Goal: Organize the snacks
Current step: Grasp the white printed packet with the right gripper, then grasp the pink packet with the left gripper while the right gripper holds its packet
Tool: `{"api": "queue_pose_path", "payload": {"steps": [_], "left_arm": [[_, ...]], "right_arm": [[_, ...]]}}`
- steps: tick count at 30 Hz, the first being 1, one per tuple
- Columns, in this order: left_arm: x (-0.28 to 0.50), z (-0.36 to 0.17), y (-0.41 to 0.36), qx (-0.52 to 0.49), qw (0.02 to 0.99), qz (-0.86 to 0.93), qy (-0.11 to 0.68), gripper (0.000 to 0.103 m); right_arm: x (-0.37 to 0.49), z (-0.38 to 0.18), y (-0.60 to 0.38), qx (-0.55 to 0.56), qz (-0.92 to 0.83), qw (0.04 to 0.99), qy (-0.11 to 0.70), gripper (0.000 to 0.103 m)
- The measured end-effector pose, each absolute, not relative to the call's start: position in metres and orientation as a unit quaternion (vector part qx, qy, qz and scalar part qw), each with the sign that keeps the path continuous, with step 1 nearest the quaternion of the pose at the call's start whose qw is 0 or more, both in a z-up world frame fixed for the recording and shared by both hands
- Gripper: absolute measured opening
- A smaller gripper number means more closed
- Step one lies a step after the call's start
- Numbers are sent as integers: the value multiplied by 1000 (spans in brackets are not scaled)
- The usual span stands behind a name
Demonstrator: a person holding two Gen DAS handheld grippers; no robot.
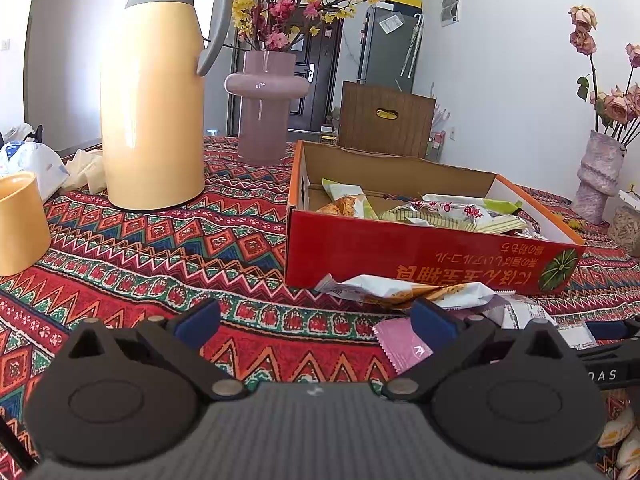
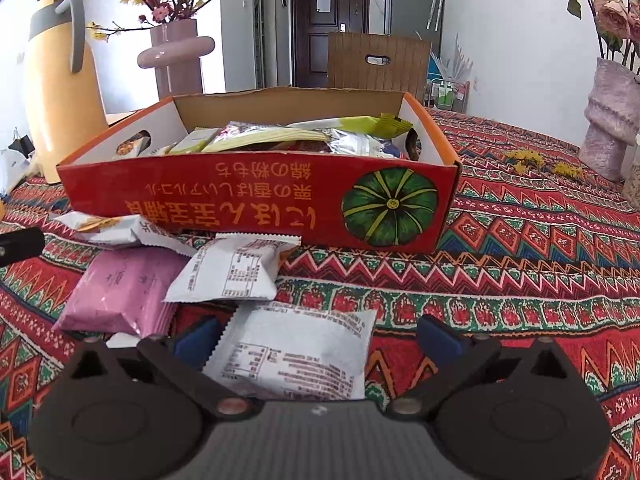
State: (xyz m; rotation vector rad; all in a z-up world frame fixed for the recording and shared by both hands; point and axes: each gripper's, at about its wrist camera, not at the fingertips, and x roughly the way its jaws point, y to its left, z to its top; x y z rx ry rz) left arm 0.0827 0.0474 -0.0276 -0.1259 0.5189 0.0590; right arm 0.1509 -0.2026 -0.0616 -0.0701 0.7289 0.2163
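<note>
red cardboard box (image 2: 256, 204) with a green pumpkin print, on the patterned tablecloth (image 2: 520, 248), already part-filled with snack packets (image 2: 280, 140). loose in front of it: pink packet (image 2: 120, 288), white packet (image 2: 236, 268) leaning on the pink one, another white packet (image 2: 296, 352) nearest the right gripper (image 2: 316, 340), between its spread blue pads (image 2: 438, 338), not touched. left gripper (image 1: 316, 320) likewise wide open over bare cloth, holding nothing, pink packet (image 1: 400, 346) by its right pad. yellow thermos (image 1: 154, 96) and mauve vase (image 1: 266, 104) behind, left of box.
</note>
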Motion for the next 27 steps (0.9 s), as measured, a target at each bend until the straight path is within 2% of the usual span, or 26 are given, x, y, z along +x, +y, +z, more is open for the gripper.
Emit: {"api": "queue_pose_path", "payload": {"steps": [7, 10, 12, 18, 27], "left_arm": [[82, -28, 48, -63, 964, 29, 256, 103], [82, -28, 48, -63, 964, 29, 255, 103], [82, -28, 48, -63, 964, 29, 256, 103], [82, -28, 47, -62, 964, 29, 257, 103], [84, -29, 46, -59, 963, 30, 260, 103]], "right_arm": [[149, -61, -203, -35, 122, 927, 353, 103], [144, -59, -204, -34, 125, 930, 343, 89], [138, -58, -205, -34, 128, 933, 334, 72], [125, -57, -209, -25, 124, 939, 319, 56], [114, -47, -230, 33, 96, 960, 261, 54]]}}
